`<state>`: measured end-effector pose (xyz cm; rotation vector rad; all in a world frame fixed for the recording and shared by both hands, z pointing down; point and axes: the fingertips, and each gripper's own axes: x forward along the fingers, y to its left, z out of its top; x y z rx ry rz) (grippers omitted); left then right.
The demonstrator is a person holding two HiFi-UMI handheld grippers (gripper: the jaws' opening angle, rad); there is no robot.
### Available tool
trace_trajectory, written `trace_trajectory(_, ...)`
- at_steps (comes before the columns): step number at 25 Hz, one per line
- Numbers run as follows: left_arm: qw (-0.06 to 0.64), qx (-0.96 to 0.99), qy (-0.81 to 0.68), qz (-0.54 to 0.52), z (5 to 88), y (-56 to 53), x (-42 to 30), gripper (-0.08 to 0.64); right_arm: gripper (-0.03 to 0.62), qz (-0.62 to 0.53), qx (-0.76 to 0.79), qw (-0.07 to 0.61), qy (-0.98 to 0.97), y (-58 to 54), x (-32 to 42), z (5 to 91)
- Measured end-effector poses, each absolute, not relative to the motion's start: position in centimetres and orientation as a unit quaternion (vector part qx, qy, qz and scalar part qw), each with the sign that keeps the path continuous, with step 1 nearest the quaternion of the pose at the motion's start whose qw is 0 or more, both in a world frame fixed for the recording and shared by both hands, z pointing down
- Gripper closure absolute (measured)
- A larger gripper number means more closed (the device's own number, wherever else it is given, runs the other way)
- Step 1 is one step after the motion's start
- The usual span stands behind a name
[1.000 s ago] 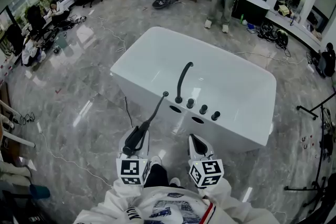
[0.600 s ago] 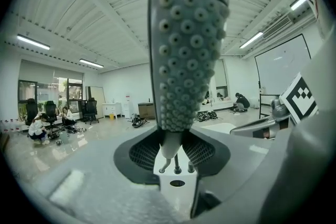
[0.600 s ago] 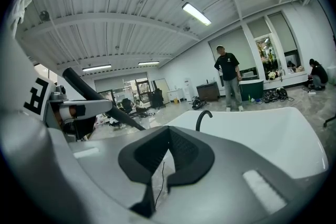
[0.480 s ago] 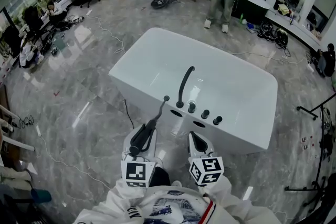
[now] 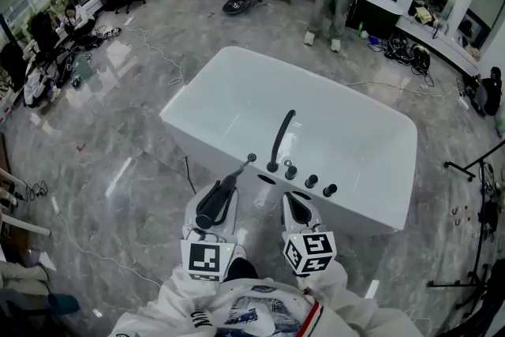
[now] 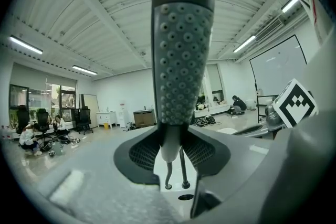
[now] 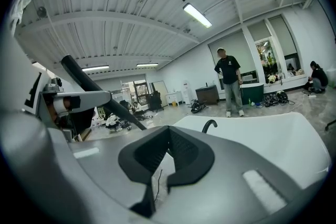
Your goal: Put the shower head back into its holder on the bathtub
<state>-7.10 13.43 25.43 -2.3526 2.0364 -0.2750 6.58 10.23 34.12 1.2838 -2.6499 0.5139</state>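
My left gripper [image 5: 215,205] clamps the shower head [image 5: 233,178], its tip at the bathtub [image 5: 197,102] rim; seating it in the holder [image 5: 266,179] remains; my right gripper [image 5: 293,205] rides closed, empty.

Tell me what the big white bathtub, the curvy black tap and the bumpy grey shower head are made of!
Glossy white bathtub: probably acrylic or enamel; smooth, with light reflections on it.
Curved black tap spout: looks like metal with a matt black coating; hardly any shine.
Grey shower head: likely plastic, its face dotted with small nubs that look rubbery.
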Motion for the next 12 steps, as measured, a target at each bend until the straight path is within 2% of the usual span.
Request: trace_trajectory(12, 0.027, -0.773, 0.629, -0.073, 23.2, 9.0, -9.6, 0.42, 0.586, 0.168, 0.447, 0.074, -0.875, 6.4, 3.4, 33.7)
